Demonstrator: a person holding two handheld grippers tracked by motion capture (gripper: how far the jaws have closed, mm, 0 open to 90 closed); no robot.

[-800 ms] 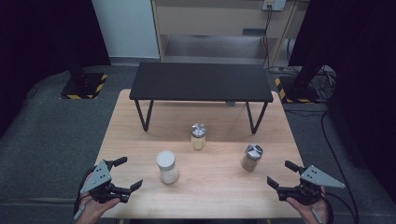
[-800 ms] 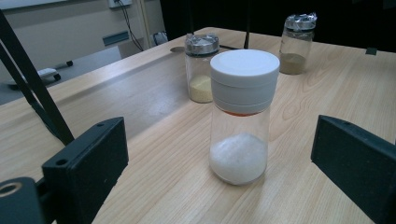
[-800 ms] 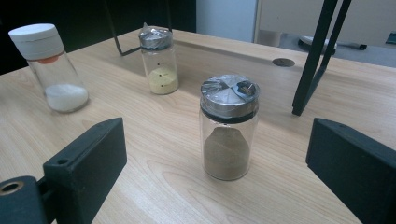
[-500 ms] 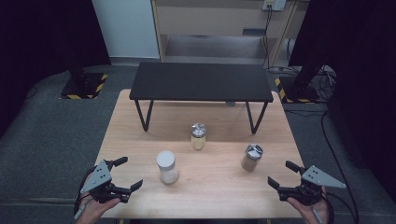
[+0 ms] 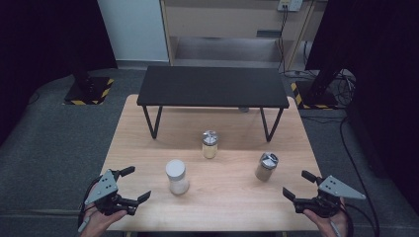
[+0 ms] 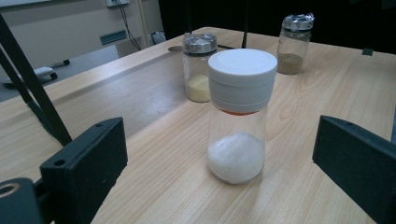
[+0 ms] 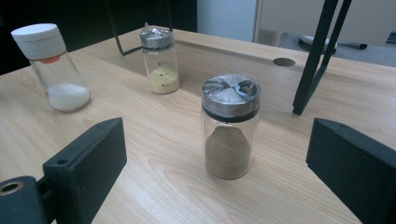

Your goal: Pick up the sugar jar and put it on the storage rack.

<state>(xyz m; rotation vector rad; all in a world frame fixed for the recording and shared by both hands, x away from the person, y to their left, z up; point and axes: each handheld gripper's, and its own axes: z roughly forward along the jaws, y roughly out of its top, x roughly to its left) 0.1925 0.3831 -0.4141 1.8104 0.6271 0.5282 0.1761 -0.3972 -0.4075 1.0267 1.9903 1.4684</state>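
Hovering low over the near left corner of the wooden tabletop (image 5: 232, 197), left claw (image 5: 132, 185) spread wide, pinching nothing. Facing, in the left gripper view, the white-capped jar (image 6: 238, 116) with white powder at its bottom, standing upright between the two black jaws but farther out, apart from both. Sitting near the middle of the tabletop in the high view, that white-capped jar (image 5: 176, 176), just right of the left claw.

Hanging over the near right corner, right claw (image 5: 300, 185) also spread wide and gripping nothing. Pointing, in the right gripper view, at the brown-powder jar (image 7: 229, 126) with a shiny metal lid, upright, framed between the jaws yet untouched by either. Standing near the right claw in the high view, that brown-powder jar (image 5: 266, 166), a little toward the far side.

Resting upright farther back, between the other two, the yellow-powder jar (image 5: 209, 144) with a metal lid, near the legs of the black stand (image 5: 212, 86) straddling the far half of the tabletop. Holding each claw from below, a hand at the bottom edge.
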